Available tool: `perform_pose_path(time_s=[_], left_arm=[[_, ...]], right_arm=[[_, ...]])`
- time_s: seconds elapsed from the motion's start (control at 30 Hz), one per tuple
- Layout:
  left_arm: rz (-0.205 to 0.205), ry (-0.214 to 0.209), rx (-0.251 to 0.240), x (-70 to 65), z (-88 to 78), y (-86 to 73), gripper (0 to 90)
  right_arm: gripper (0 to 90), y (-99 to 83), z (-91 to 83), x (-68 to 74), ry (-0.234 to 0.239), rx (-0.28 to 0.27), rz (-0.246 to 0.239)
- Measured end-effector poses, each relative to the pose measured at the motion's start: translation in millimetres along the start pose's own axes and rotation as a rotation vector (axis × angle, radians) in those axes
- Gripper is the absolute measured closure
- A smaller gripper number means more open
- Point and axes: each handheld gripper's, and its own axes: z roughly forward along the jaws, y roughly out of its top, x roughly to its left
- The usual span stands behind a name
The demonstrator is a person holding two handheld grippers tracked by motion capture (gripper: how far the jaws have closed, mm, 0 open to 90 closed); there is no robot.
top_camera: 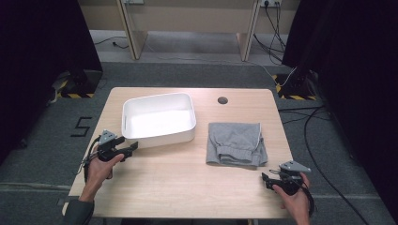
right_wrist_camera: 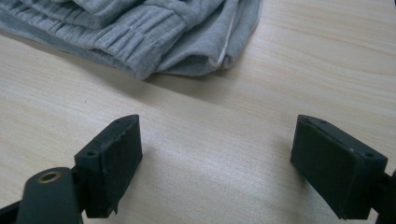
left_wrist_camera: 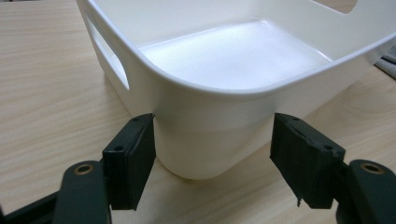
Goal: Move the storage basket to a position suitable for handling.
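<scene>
your left gripper (left_wrist_camera: 212, 158) open, jaws either side of white bin (left_wrist_camera: 224, 79) corner, no grip yet. right gripper (right_wrist_camera: 217, 163) open, near grey clothes (right_wrist_camera: 140, 32). clothes not in bin.

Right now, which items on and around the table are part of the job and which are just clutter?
In play:
- white plastic bin, its near corner between the open jaws of the left gripper
- folded grey garment, just ahead of the open right gripper

Just lying about:
- cable hole in the table
- floor cables
- number marking on the carpet
</scene>
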Motion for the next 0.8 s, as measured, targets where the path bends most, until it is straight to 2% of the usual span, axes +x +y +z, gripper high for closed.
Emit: perform_pose_path(time_s=[0.27, 0.33, 0.43, 0.47, 0.5, 0.53, 0.63, 0.73, 0.8], left_arm=[[0.015, -0.001, 0.005, 0.5, 12.5, 9.9, 31.1], [0.006, -0.011, 0.004, 2.0, 15.0, 11.0, 31.4], [0.001, -0.003, 0.003, 1.5, 16.0, 11.8, 32.0], [-0.020, 0.001, -0.004, -0.6, 14.9, 10.3, 32.7], [-0.020, 0.001, -0.004, -0.6, 14.9, 10.3, 32.5], [-0.025, 0.002, -0.003, -2.6, 13.5, 9.6, 32.5], [-0.004, 0.018, -0.007, -12.3, 5.9, 7.8, 31.1], [-0.011, 0.026, -0.013, -22.0, -4.2, 9.3, 28.7], [0.014, 0.013, -0.026, -36.0, -15.9, 14.2, 28.7]], right_arm=[[16.9, 0.3, 0.1, -0.4, 0.001, 0.001, 0.004], [16.9, 0.5, 0.2, -0.4, 0.000, 0.002, 0.004], [16.8, 0.5, 0.2, -0.3, 0.001, 0.004, 0.009], [16.8, 0.6, 0.3, -0.4, 0.000, 0.004, 0.006], [16.8, 0.6, 0.3, -0.4, 0.000, 0.004, 0.006], [16.8, 0.6, 0.3, -0.4, -0.001, 0.003, 0.005], [16.8, 0.5, 0.2, -0.3, 0.000, 0.004, 0.008], [16.8, 0.6, 0.3, -0.7, -0.002, 0.002, 0.001], [16.8, 0.6, 0.3, -0.5, -0.001, 0.003, 0.006]])
